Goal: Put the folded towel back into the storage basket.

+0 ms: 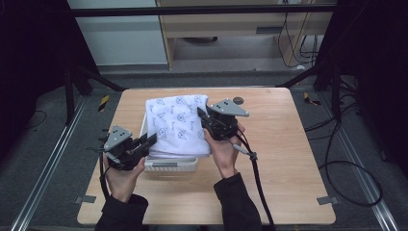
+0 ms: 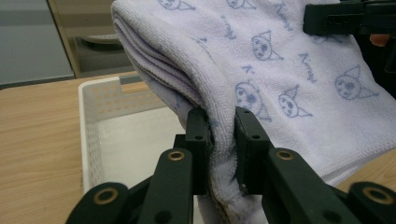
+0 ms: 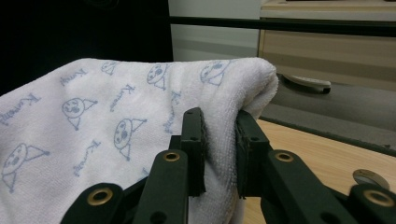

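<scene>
you are in a lab-like recording room: a wooden table [image 1: 288,159] inside a black metal frame [image 1: 202,10], loose cables [image 1: 346,159] on grey carpet [image 1: 365,202].

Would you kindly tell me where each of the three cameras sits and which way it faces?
High view: above the person's side, facing forward and down on the table; shows both forearms, left gripper and right gripper.
Left gripper view: rides the left gripper, looks along its fingers clamped on the towel, over the white basket.
Right gripper view: rides the right gripper, looks along its fingers pinching the towel's fold.
All three share the towel.
</scene>
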`<control>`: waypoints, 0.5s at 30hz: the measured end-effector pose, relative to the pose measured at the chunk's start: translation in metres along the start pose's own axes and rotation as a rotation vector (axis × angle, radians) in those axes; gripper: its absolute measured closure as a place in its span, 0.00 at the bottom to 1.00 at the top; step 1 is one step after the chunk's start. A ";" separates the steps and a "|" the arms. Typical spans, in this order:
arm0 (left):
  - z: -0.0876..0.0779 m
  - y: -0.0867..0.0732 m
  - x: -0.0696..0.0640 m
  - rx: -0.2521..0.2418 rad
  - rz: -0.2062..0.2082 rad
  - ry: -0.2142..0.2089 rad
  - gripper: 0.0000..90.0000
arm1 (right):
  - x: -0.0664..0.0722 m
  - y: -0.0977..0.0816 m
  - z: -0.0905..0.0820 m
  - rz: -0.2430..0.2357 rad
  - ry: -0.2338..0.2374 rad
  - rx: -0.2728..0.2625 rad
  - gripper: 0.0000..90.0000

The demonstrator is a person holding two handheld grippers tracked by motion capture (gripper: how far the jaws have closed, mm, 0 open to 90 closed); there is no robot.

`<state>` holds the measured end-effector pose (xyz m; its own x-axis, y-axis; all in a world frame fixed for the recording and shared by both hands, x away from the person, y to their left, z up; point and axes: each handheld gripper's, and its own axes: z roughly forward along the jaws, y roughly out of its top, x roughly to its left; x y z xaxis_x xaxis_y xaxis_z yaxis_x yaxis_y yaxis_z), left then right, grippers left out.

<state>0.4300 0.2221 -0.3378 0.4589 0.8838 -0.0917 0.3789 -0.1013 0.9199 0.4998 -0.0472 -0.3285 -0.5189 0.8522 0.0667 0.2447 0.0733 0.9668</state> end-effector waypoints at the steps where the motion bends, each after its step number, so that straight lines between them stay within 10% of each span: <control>1: 0.000 0.000 0.000 0.000 0.000 0.000 0.85 | 0.000 0.000 0.000 0.000 0.000 0.000 0.85; 15: 0.004 -0.005 0.019 0.005 -0.023 0.054 0.85 | 0.009 -0.001 0.026 0.000 0.014 0.012 0.85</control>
<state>0.4406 0.2378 -0.3455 0.4061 0.9092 -0.0916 0.3925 -0.0830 0.9160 0.5158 -0.0257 -0.3353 -0.5306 0.8447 0.0703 0.2545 0.0796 0.9638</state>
